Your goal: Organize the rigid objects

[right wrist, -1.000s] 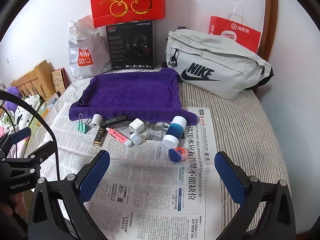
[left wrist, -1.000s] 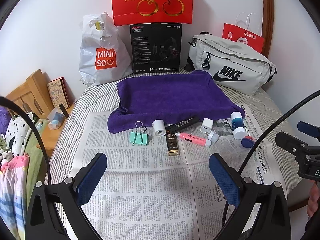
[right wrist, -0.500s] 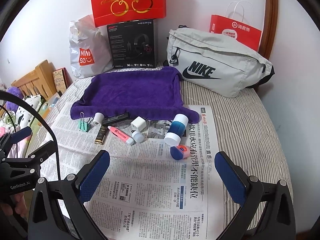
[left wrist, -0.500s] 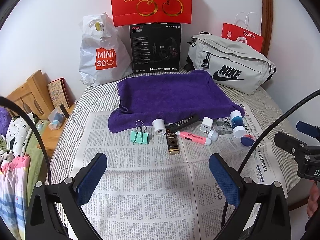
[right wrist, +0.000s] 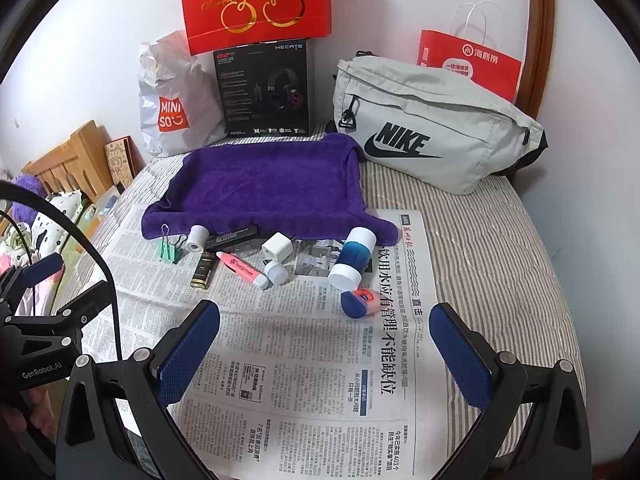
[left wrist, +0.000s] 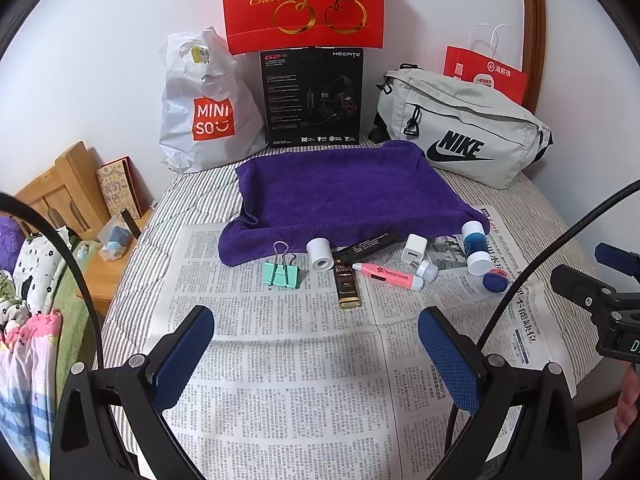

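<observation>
Small rigid items lie in a row on newspaper in front of a purple towel: a green binder clip, a white roll, a black-gold tube, a pink highlighter, a white charger, a blue-white bottle and a small blue-orange tin. My left gripper hovers open above the newspaper, short of the row. My right gripper is open too, just short of the tin. Neither holds anything.
Against the wall stand a white MINISO bag, a black headset box, a red cherry bag, a grey NIKE pouch and a red paper bag. Wooden furniture and clothes lie left.
Both views have shifted slightly; the objects sit a touch farther from the left gripper and the right view has drifted right. Nothing was taken hold of.
</observation>
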A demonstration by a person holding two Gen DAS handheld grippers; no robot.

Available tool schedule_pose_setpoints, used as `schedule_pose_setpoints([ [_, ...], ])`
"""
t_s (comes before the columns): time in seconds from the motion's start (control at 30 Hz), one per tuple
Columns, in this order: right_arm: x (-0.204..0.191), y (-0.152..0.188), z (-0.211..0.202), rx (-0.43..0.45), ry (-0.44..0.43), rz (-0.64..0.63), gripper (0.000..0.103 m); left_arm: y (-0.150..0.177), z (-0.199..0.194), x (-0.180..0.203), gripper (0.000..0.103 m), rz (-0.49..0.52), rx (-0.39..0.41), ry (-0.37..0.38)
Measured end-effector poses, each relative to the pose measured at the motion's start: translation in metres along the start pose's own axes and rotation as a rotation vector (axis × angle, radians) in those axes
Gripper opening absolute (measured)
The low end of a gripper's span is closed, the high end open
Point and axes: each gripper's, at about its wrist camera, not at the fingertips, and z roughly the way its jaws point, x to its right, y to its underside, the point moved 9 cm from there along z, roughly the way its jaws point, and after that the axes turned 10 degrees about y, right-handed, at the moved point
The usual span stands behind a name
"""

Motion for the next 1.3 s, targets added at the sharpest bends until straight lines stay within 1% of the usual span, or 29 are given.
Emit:
schedule_pose_setpoints([
  [1.13,0.0007,-0.0016,0.0022,0.000,0.006,-0.006,0.103,0.0021,0.0034,-0.0020,0.103,0.000,-0.014,-0.013],
  [1.3,0.0000,-0.0015,0.0044,0.007,0.011,-0.013,0.103,0.0009,0.0087,-0.0077,0.103,-0.011,-0.018,-0.013],
])
